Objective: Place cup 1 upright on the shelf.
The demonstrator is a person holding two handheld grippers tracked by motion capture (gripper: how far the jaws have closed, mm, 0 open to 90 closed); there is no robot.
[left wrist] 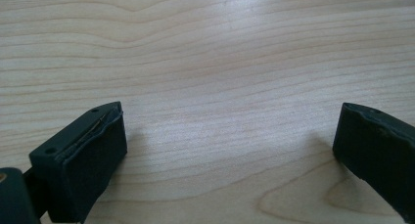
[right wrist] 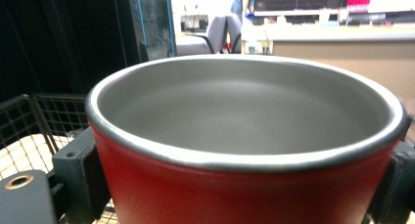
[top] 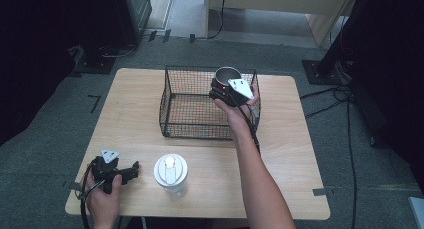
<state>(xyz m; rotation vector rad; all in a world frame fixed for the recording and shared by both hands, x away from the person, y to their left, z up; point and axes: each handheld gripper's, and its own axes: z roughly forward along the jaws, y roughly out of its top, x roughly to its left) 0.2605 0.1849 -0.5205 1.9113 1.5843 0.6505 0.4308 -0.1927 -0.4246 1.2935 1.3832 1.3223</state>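
Observation:
A red cup with a grey metal inside hangs upright over the far right part of a black wire basket, and my right gripper is shut on it. In the right gripper view the cup sits between the two black jaws, one pressed on each side of its red wall, with basket mesh low at the left. My left gripper rests near the table's front left corner. Its jaws stand wide apart over bare wood, so the left gripper is open and holds nothing.
A white lidded container stands near the front edge, just right of the left gripper. The light wooden table has bare wood on both sides of the basket. Dark stands and cables lie on the floor around it.

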